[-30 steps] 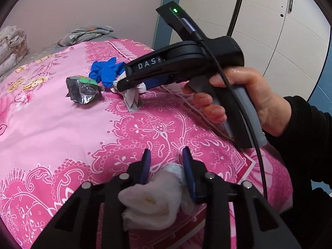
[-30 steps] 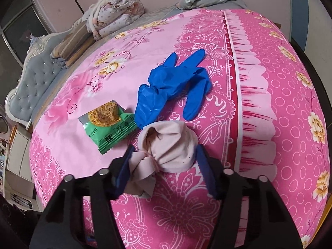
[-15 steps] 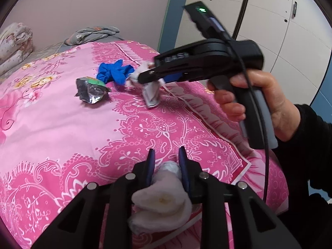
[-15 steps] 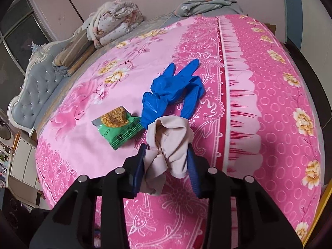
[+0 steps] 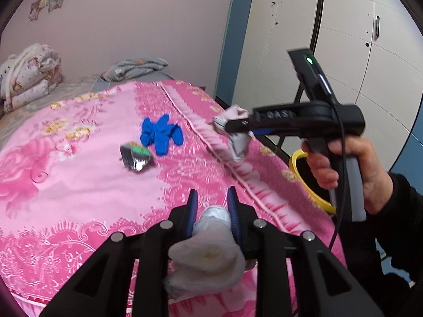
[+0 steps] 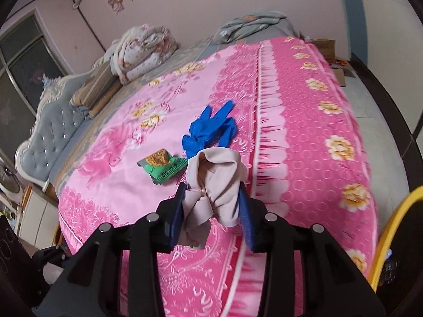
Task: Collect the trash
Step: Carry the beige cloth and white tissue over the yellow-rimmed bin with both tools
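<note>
My left gripper [image 5: 211, 200] is shut on a white crumpled tissue wad [image 5: 208, 248], lifted above the pink bedspread [image 5: 79, 185]. My right gripper [image 6: 212, 206] is shut on a beige crumpled cloth [image 6: 214, 182]; in the left wrist view that cloth [image 5: 235, 129] hangs from the right gripper [image 5: 224, 126] over the bed's right edge. A blue glove [image 6: 211, 129] and a green snack wrapper [image 6: 161, 165] lie on the bed beyond the right gripper. The glove [image 5: 161, 134] and wrapper [image 5: 136, 155] also show in the left wrist view.
A yellow-rimmed bin [image 5: 308, 182] stands on the floor beside the bed, its rim [image 6: 391, 227] at the right edge of the right wrist view. Folded quilts [image 6: 145, 50] and a grey headboard [image 6: 45, 134] lie at the far end. White wardrobe doors [image 5: 357, 52] stand behind.
Both grippers closed on their pieces and lifted them off the bed. The right gripper carried the beige cloth up and toward the bed's right edge, away from the glove and wrapper.
</note>
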`<state>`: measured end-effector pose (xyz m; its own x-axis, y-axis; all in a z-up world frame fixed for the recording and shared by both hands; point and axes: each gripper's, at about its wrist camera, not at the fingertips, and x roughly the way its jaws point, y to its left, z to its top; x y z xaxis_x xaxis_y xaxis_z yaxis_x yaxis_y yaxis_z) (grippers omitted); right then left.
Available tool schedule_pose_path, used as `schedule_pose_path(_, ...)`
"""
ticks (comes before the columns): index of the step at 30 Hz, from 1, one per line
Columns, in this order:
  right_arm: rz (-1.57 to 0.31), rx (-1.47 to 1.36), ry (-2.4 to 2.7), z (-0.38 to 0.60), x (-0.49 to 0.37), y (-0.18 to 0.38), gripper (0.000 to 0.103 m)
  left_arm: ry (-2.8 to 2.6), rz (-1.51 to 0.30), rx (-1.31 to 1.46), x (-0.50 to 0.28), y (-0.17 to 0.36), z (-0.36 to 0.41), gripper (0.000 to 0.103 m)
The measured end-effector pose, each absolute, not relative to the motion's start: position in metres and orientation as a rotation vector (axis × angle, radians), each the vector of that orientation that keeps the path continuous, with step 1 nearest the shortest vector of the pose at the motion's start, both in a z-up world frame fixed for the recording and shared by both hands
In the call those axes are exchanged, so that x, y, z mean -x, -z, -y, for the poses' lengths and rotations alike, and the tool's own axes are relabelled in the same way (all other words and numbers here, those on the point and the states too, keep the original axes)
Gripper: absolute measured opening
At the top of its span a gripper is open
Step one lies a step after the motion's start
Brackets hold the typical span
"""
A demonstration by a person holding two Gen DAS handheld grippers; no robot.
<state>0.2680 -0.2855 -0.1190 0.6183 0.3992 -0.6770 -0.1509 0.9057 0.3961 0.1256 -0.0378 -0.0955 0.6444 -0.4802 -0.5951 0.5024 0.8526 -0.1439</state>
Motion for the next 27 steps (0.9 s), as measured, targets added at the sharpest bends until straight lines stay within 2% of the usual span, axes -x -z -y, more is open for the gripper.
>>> schedule_pose_path(15, -0.674, -0.373, -0.211, 0.373, -0.197, 0.059, 0.036, 0.607, -0.542, -0.062, -0.106, 0.035, 0.097, 0.022)
schedule_pose_path(27, -0.564, -0.434, -0.08, 0.457, -0.163, 0.024, 0.036, 0.657, -0.489, -0.103, -0.114, 0.008, 0.151, 0.022)
